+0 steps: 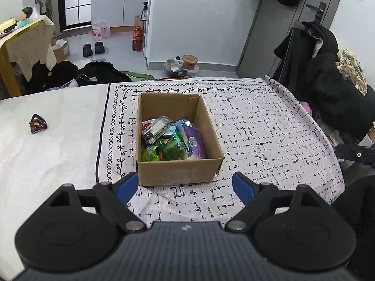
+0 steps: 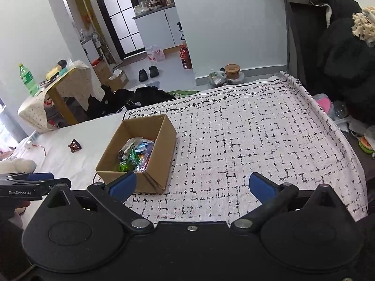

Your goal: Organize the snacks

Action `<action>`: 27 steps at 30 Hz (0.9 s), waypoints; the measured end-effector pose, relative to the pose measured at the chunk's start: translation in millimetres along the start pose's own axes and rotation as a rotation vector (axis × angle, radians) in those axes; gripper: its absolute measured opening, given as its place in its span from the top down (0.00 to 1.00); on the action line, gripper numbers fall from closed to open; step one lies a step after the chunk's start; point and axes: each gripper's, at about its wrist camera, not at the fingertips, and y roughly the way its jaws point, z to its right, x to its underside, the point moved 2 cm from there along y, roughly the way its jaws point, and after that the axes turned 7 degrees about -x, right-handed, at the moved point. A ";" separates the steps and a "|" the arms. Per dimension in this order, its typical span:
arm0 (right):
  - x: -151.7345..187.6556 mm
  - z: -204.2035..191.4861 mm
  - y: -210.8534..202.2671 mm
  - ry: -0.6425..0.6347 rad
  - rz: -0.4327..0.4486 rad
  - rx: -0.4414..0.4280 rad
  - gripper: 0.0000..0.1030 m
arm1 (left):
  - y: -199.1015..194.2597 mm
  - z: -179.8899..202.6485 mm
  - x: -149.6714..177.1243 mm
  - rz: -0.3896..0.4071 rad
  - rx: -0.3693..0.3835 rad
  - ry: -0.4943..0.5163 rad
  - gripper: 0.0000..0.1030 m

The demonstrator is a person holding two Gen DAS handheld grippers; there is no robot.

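Now the left gripper (image 1: 185, 185) hangs with its blue pads spread wide and nothing between them; the cardboard box (image 1: 178, 171) of snacks (image 1: 173, 140) sits just ahead of its tips on the patterned cloth (image 1: 269, 135). Over at the right gripper (image 2: 192, 186), the jaws stand fully apart and empty, the box ahead and to its left, behind the left pad

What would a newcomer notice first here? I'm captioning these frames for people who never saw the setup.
A cardboard box of bright snack packets sits on a black-and-white patterned cloth, just beyond the left gripper. The right gripper stands open and empty over the same cloth. Left of the box, a small brown hair clip lies alone on the plain white sheet.
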 end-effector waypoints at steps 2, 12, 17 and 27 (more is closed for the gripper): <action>4.0 1.7 -6.0 0.004 0.004 -0.002 0.00 | -7.3 2.9 2.6 0.006 -0.001 0.001 0.16; 12.3 -0.2 -33.3 -0.005 0.031 -0.026 0.00 | -35.1 9.7 11.4 0.039 -0.016 -0.002 0.16; 18.1 0.3 -43.7 -0.012 0.037 -0.040 0.00 | -49.7 14.3 14.1 0.061 -0.004 0.010 0.16; 20.5 -10.6 -49.2 -0.063 0.029 -0.081 0.00 | -56.5 19.1 20.5 0.064 -0.016 -0.009 0.16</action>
